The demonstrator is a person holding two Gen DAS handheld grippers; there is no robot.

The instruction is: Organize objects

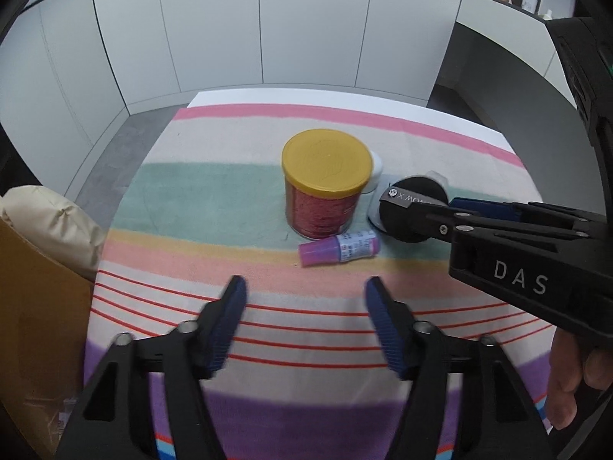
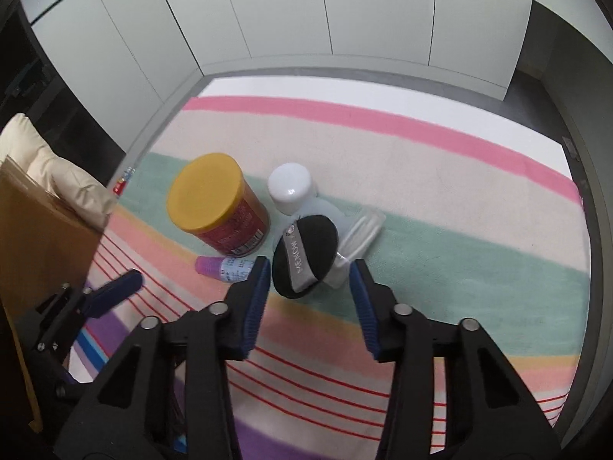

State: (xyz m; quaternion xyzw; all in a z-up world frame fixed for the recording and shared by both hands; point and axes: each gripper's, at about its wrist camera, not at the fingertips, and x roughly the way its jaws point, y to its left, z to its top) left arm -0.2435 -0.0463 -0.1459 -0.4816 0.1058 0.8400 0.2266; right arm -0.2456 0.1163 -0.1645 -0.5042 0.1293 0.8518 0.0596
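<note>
On the striped cloth (image 1: pixel 214 191) stands a red can with a yellow lid (image 1: pixel 326 183) (image 2: pixel 214 201). A small purple bottle (image 1: pixel 339 252) (image 2: pixel 224 266) lies on its side in front of the can. My left gripper (image 1: pixel 305 283) hovers open just short of the bottle, with nothing between its fingers. A black powder puff (image 2: pixel 304 257) (image 1: pixel 415 211) leans beside a white-capped jar (image 2: pixel 289 188) and a clear packet (image 2: pixel 360 235). My right gripper (image 2: pixel 309 268) is open, its tips on either side of the puff's near edge, with a gap at the right pad.
A cardboard box (image 1: pixel 38 306) with a cream bag (image 1: pixel 49 222) on it stands at the table's left edge. White cabinet doors (image 1: pixel 268 19) run behind the table. A person's hand (image 1: pixel 567 383) holds the right gripper at the lower right.
</note>
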